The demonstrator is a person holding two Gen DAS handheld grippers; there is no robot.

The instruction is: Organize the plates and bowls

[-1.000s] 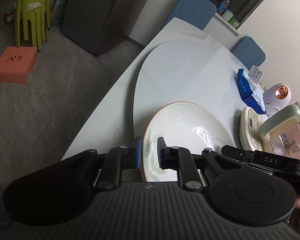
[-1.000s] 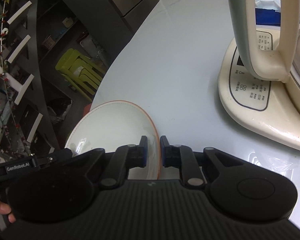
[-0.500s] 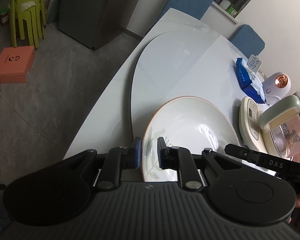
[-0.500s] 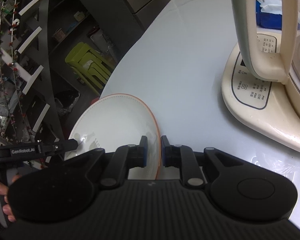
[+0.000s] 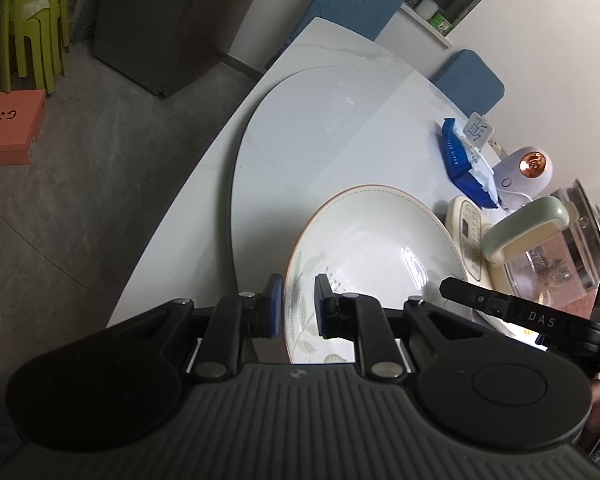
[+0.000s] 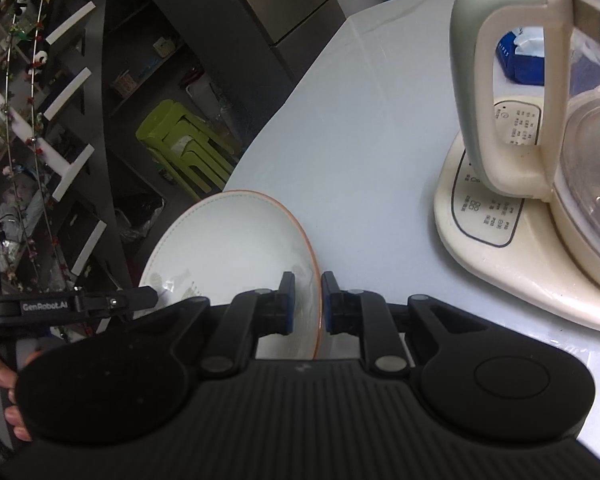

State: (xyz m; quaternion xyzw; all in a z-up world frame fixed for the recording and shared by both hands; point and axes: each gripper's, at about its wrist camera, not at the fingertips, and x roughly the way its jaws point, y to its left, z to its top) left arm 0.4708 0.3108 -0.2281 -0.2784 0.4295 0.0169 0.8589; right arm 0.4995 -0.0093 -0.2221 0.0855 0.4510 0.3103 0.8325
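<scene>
A white plate (image 5: 372, 248) with an orange rim and a pale leaf print is held above the white table (image 5: 320, 132). My left gripper (image 5: 297, 300) is shut on its near left rim. My right gripper (image 6: 307, 300) is shut on the opposite rim of the same plate (image 6: 236, 240). The plate tilts slightly. The right gripper's body shows at the right edge of the left wrist view (image 5: 512, 312); the left gripper's body shows at the left of the right wrist view (image 6: 72, 304).
A cream kettle base with a glass kettle (image 6: 540, 184) stands close on the right. A blue wipes pack (image 5: 460, 160) and a small white lamp (image 5: 524, 172) lie further back. Blue chairs (image 5: 352, 4), green stools (image 5: 32, 20) and an orange box (image 5: 8, 128) surround the table.
Both grippers have carried the plate a little forward and up over the table. The kettle looks nearer in the right wrist view. The grips are unchanged.
</scene>
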